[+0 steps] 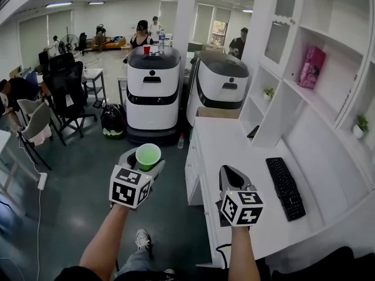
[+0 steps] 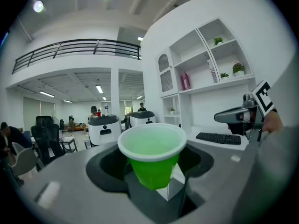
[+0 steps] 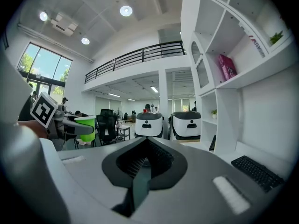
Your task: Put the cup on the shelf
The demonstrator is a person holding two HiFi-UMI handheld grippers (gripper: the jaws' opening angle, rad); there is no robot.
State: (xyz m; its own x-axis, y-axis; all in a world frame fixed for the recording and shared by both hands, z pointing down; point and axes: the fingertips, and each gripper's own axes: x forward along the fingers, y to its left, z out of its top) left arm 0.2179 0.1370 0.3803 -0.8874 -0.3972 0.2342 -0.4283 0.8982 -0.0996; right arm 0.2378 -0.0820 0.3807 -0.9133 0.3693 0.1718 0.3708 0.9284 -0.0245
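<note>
A green plastic cup [image 1: 147, 156] with a white rim stands upright in my left gripper [image 1: 143, 160], which is shut on it over the floor left of the desk. In the left gripper view the green cup [image 2: 153, 157] fills the space between the jaws. My right gripper [image 1: 230, 176] hovers over the white desk [image 1: 234, 151], its jaws shut with nothing in them; its own view shows the closed jaws and the cup [image 3: 88, 127] far to the left. The white shelf unit [image 1: 304, 57] rises at the right, above the desk.
A black keyboard [image 1: 285, 187] lies on the desk. A pink packet [image 1: 310, 67] and small plants [image 1: 268, 92] sit in the shelf compartments. Two white service robots [image 1: 153, 89] stand ahead on the floor. Office chairs [image 1: 64, 92] and several people are further back.
</note>
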